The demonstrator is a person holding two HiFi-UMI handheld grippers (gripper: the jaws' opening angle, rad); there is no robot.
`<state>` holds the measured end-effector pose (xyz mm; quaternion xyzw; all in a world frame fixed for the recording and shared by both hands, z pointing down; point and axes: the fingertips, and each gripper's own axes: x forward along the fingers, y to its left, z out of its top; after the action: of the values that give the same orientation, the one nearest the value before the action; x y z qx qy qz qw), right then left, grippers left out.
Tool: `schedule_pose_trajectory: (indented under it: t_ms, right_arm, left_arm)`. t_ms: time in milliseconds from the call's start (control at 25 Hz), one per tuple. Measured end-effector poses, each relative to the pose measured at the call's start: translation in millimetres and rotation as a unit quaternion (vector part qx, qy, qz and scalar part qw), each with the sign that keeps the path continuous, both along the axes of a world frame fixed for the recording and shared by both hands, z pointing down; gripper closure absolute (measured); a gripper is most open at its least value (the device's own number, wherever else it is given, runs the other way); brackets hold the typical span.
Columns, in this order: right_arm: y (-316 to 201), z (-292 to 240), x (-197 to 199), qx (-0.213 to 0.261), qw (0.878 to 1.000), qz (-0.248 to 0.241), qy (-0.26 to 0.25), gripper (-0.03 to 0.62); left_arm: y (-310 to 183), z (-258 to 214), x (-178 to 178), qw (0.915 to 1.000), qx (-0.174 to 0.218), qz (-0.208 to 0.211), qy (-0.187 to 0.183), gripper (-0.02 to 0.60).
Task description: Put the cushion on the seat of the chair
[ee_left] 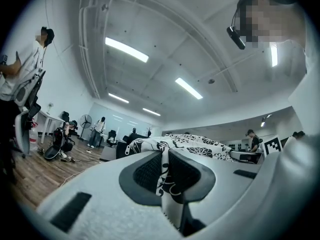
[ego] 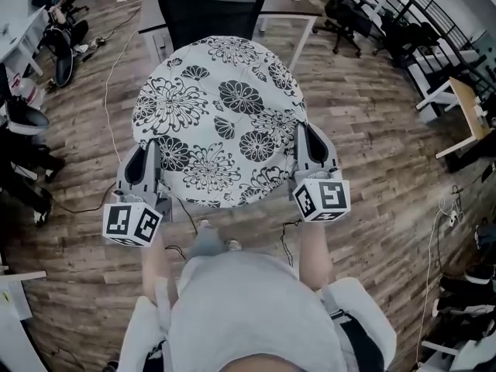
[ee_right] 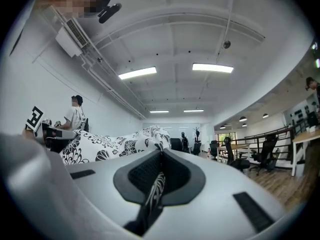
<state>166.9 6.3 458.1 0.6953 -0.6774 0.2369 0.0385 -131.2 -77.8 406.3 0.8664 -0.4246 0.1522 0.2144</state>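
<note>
The cushion (ego: 221, 122), white with black flowers, is held up over the wooden floor (ego: 372, 130), with the black chair (ego: 211, 10) at its twelve o'clock. The left gripper (ego: 149, 152) pinches its edge at eight o'clock and the right gripper (ego: 308, 142) at four o'clock, both pairs of jaws pressed onto the fabric.
</note>
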Motion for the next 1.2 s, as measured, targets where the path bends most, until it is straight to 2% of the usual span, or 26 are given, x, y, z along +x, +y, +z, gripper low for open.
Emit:
schedule_pose_trajectory:
  t_ms: [200, 360, 600, 1200]
  right_arm:
    - [-6, -9, -3, -0.023, 1.000, -0.004, -0.003, 0.579]
    - [-2, -18, -6, -0.013, 1.000, 0.016, 0.001, 0.579]
    - [0, -7, -5, -0.013, 1.000, 0.006, 0.004, 0.579]
    - [4, -6, -8, -0.005, 1.000, 0.028, 0.011, 0.579]
  left_arm:
    - [-6, -6, -2, 0.9998, -0.021, -0.003, -0.003, 0.546]
    - [-11, -12, -3, 0.9998, -0.016, 0.013, -0.003, 0.546]
    - [-1, 0, -3, 0.9999, -0.015, 0.005, -0.004, 0.546]
    - [-8, 3, -2, 0.9992, -0.006, 0.040, 0.005, 0.548]
